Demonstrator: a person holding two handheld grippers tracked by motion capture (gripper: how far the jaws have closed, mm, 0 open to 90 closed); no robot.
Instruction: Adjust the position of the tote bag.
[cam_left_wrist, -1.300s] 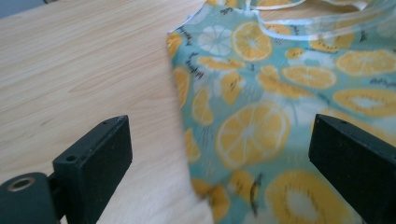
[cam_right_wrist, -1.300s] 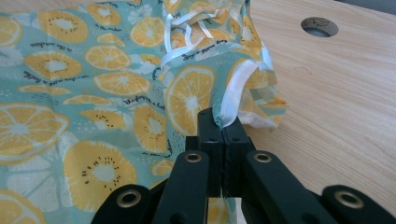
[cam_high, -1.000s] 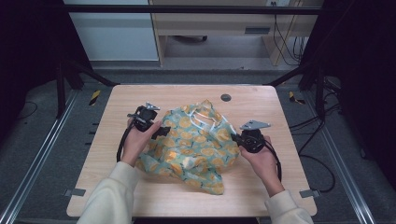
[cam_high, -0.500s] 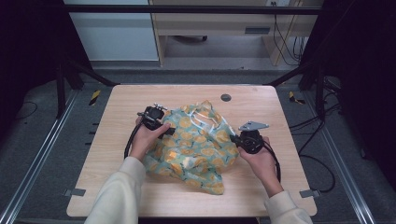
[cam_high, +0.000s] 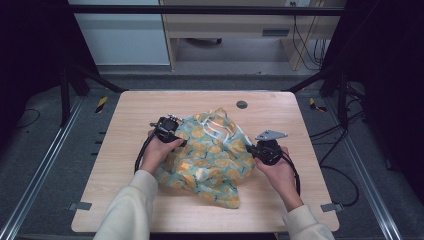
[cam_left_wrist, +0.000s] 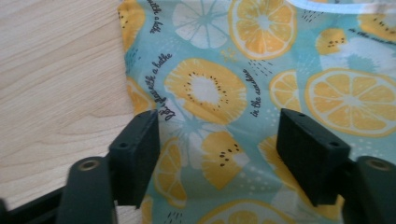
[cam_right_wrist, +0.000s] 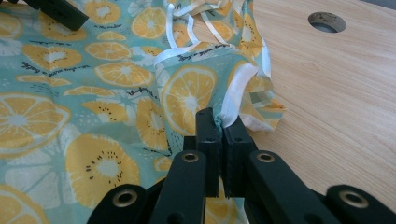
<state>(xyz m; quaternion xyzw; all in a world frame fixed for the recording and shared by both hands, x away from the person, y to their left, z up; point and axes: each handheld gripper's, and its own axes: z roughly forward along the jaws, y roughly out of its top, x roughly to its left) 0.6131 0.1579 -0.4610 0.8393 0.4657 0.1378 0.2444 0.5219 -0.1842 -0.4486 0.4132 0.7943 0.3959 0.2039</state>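
The right tongs (cam_right_wrist: 219, 123) are clamped on the white-trimmed edge of the citrus-print cloth (cam_high: 212, 152). The left tongs (cam_left_wrist: 217, 149), jaws just closing yet apart, straddle its left side. It lies crumpled mid-desk (cam_high: 125, 120).

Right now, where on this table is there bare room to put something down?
Bare wood lies along the table's left side beside the left gripper, across the far edge around the round hole, and at the near left corner. The middle is crowded: the citrus-print cloth spreads between both grippers, the right gripper shut on its edge.
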